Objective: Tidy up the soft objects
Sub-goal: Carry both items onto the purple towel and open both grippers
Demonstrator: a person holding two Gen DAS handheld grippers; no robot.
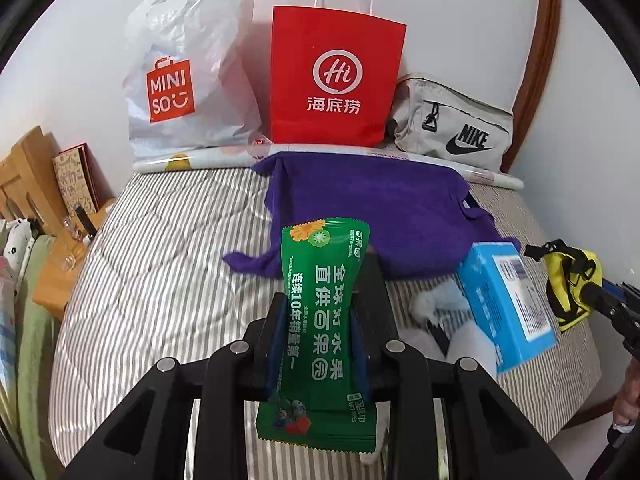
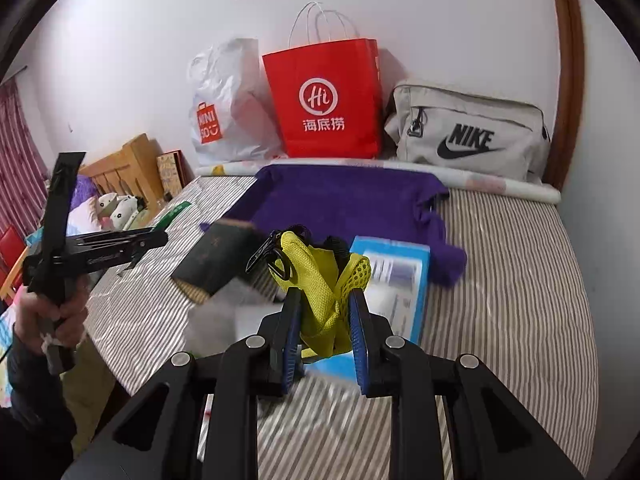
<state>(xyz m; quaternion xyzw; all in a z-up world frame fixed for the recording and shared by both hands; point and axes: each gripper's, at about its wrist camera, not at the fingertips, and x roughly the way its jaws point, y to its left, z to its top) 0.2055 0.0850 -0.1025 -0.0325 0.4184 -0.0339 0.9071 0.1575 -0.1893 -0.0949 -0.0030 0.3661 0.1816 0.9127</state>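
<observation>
Left gripper point(image 1: 320, 320): clenched on the green wipes pack point(image 1: 324, 320), gripped at its waist so the pack pinches in and stands along the fingers; it fills the lower centre of the left wrist view, lifted off the bed.
Right gripper point(image 2: 326, 320): clamped on the yellow mesh pouch point(image 2: 320, 280), whose fabric bunches up between the blue pads point(image 2: 359, 332); its black clip hangs free to the left, centre of the right wrist view.
Bed point(image 1: 160, 280): striped cover, the working surface in both views.
Purple cloth point(image 1: 380, 208): spread flat in the middle of the frame, in front of the bags; probably laid out as a sorting spot, though that is only a guess.
Blue box point(image 1: 508, 300): lower right of the left view, tilted on its edge beside the cloth's corner.
Red bag point(image 1: 336, 80): upright at the wall, top centre, mouth open; it looks the likeliest place for held items.
White bag point(image 1: 188, 80): upper left, slumped against the wall.
Grey pouch point(image 1: 456, 132): upper right, lying on a rolled sheet point(image 1: 200, 162).
Stage: both soft items are held in the air, neither yet put away; both grippers point toward the bags.
Risk: the pack is squeezed only mid-body and could slip or twist.
</observation>
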